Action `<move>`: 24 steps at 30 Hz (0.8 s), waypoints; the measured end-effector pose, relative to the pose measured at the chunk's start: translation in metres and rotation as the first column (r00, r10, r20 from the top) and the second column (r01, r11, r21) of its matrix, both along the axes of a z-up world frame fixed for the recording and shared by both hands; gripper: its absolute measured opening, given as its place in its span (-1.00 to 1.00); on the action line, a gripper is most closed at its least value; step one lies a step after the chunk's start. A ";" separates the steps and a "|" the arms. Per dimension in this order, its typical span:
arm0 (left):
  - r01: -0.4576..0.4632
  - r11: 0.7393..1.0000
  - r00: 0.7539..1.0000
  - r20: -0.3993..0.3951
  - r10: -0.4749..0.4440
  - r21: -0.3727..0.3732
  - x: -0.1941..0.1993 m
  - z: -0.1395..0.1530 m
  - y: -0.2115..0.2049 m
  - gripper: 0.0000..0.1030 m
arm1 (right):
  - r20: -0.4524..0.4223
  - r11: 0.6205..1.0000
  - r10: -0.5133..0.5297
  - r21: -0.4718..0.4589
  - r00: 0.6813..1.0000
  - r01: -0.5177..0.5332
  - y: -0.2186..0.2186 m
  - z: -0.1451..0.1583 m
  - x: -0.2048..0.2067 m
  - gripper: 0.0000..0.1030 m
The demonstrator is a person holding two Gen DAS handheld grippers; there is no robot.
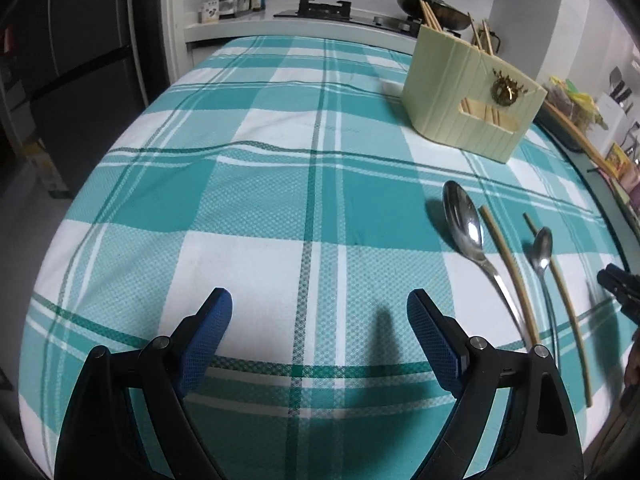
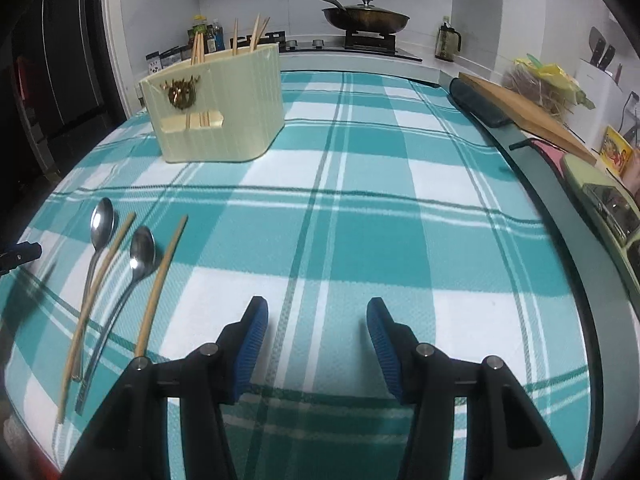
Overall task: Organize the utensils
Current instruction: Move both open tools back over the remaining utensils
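Teal-and-white checked cloth (image 2: 360,208) over the desk, seen from two claws held low above it.

Left claw (image 1: 319,312): blue pads spread wide, nothing between them, only bare cloth ahead. Right claw (image 2: 317,318): likewise spread wide and empty.

Loose on the cloth, between the two claws — to the right of the left claw, to the left of the right claw: a large spoon (image 1: 466,226), a small spoon (image 1: 541,250) and two single chopsticks (image 1: 506,270) (image 1: 560,300), side by side, spoon and chopstick by turns, handles toward the claws. All four flat, none gripped.

Cream ribbed holder (image 2: 224,108) farther off, ahead and left of the right claw, ahead and right of the left claw, well apart from the loose pieces. Several chopsticks (image 2: 244,34) upright inside it already; no spoons visible in it.

Judged progress: partly done at most, going by the chopsticks already in the holder. Left to do: two spoons and two chopsticks to lift and drop in. No grasp under way.
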State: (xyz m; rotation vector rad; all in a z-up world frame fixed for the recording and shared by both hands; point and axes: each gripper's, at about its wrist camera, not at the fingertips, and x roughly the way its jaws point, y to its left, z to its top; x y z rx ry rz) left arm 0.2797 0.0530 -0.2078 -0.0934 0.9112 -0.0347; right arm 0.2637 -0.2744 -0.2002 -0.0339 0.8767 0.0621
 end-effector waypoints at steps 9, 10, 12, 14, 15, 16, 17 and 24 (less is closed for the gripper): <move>-0.004 0.998 1.000 -0.013 0.005 0.062 0.001 -0.011 -0.009 0.88 | -0.021 0.999 -0.043 -0.004 0.999 0.043 0.002 -0.018 0.000 0.02; 0.001 0.997 1.000 -0.018 0.000 0.072 0.002 -0.012 -0.011 0.91 | -0.022 0.999 -0.048 0.004 0.999 0.048 0.000 -0.018 0.000 0.02; 0.006 0.996 1.000 -0.025 -0.004 0.088 0.003 -0.013 -0.014 0.95 | -0.023 0.999 -0.052 0.011 0.998 0.052 -0.002 -0.019 0.000 0.03; 0.008 0.996 1.000 -0.027 -0.006 0.086 0.002 -0.013 -0.014 0.96 | -0.023 0.999 -0.052 -0.002 0.998 0.052 0.001 -0.020 0.000 0.04; 0.009 0.996 1.000 -0.027 -0.006 0.085 0.003 -0.013 -0.013 0.96 | -0.023 0.999 -0.052 -0.005 0.998 0.052 0.002 -0.020 0.001 0.04; 0.009 0.996 1.000 -0.028 -0.007 0.086 0.003 -0.013 -0.014 0.97 | -0.023 0.999 -0.052 -0.005 0.998 0.052 0.002 -0.020 0.001 0.04; 0.010 0.996 1.000 -0.028 -0.007 0.086 0.003 -0.014 -0.013 0.97 | -0.023 0.999 -0.053 -0.002 0.998 0.053 0.002 -0.020 0.001 0.05; 0.010 0.996 1.000 -0.028 -0.008 0.085 0.003 -0.014 -0.013 0.99 | -0.023 0.999 -0.053 -0.001 0.998 0.053 0.000 -0.019 0.002 0.05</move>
